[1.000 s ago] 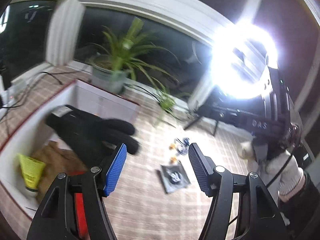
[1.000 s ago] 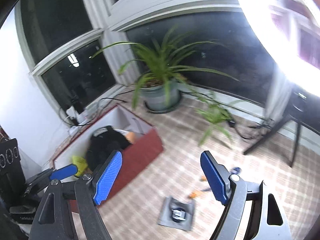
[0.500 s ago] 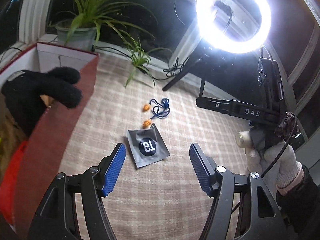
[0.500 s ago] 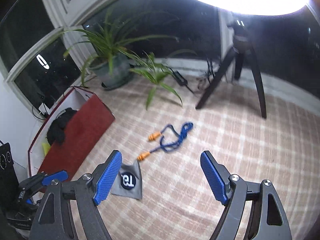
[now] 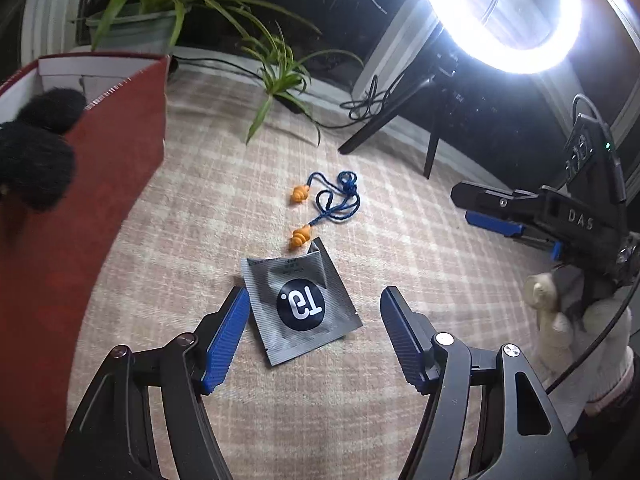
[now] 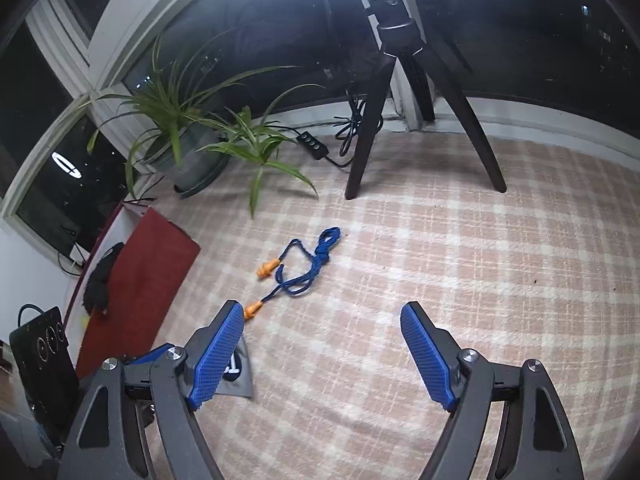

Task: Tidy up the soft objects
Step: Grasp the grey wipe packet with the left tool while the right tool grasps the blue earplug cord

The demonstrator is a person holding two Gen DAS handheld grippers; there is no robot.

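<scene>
A grey foil sachet (image 5: 300, 304) with a dark round logo lies flat on the checked cloth, just ahead of my open left gripper (image 5: 314, 320), which holds nothing. Beyond it lie orange earplugs on a blue cord (image 5: 324, 208). In the right wrist view the earplugs on their cord (image 6: 298, 276) lie ahead and left of my open, empty right gripper (image 6: 322, 344); its left finger covers most of the sachet (image 6: 240, 376). A black fuzzy glove (image 5: 36, 152) hangs over the rim of the red box (image 5: 80, 208) at the left.
A ring light (image 5: 504, 16) on a black tripod (image 6: 384, 92) stands at the far edge with its cable. Potted spider plants (image 6: 180, 120) sit by the dark window. A white-gloved hand (image 5: 580, 332) holds the right gripper's body at the right of the left wrist view.
Both grippers have swung away from the red box and sunk toward the cloth. The sachet and earplugs now lie closer and larger; the glove stays behind in the box.
</scene>
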